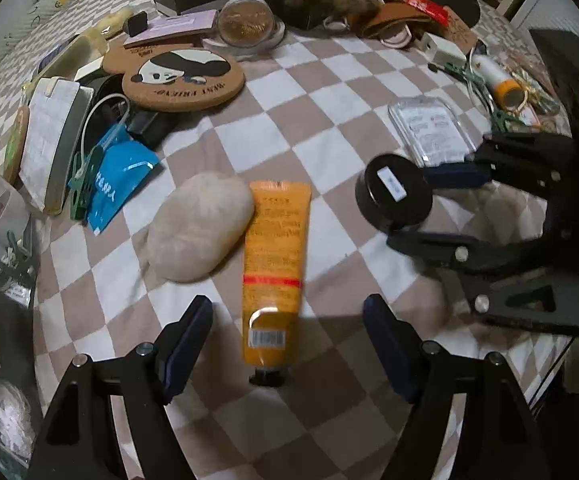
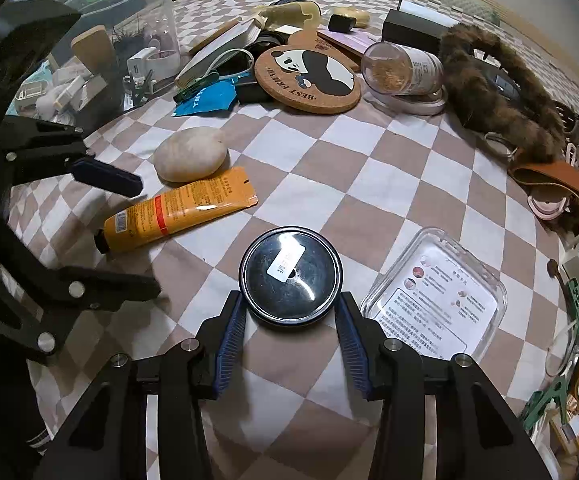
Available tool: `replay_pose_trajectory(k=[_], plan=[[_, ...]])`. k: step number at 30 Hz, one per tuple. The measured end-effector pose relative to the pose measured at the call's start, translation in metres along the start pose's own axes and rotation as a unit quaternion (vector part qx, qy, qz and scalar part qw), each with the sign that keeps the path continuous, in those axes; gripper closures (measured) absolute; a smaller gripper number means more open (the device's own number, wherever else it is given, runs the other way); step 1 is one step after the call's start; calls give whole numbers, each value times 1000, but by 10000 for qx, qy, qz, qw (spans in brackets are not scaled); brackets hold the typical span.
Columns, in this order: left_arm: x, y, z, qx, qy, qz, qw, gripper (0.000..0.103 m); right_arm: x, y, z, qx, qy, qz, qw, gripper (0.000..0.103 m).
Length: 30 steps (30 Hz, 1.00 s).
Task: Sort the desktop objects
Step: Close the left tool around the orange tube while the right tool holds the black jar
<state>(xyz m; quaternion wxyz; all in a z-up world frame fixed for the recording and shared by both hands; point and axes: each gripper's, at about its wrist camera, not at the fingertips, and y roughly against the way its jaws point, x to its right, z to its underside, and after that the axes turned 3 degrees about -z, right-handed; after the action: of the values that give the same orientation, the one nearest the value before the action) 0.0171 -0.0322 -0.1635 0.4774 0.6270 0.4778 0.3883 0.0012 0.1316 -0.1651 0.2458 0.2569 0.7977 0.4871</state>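
Note:
My right gripper [image 2: 290,314] is shut on a round black tin [image 2: 290,276] with a white label and holds it above the checked cloth; it shows in the left wrist view as the right gripper [image 1: 405,204] with the tin [image 1: 393,192]. My left gripper [image 1: 287,322] is open over the lower end of an orange tube [image 1: 275,256], which lies flat between its fingers. The tube [image 2: 177,212] and the open left gripper [image 2: 145,236] also show in the right wrist view. A pale oval stone [image 1: 199,226] lies left of the tube.
A panda cork coaster [image 1: 183,74], blue packet [image 1: 119,180], green clip [image 1: 83,186] and booklets crowd the far left. A clear plastic case [image 2: 437,300] lies right of the tin. A furry brown item [image 2: 493,88], jar [image 2: 401,68], chargers and cables line the back and right. A clear bin [image 2: 101,40] stands at far left.

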Motion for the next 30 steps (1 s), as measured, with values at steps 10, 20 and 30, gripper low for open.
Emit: replay_pose_trajectory(k=[10, 20, 30], plan=[[43, -10, 10, -26, -177, -247, 9995, 31, 6, -1, -3, 122, -135, -129, 9998, 56], [31, 0, 14, 114, -46, -254, 9996, 72, 6, -4, -14, 220, -128, -182, 9995, 31], [38, 4, 25, 168, -348, -445, 9983, 72, 5, -7, -17, 222, 32, 42, 9997, 46]])
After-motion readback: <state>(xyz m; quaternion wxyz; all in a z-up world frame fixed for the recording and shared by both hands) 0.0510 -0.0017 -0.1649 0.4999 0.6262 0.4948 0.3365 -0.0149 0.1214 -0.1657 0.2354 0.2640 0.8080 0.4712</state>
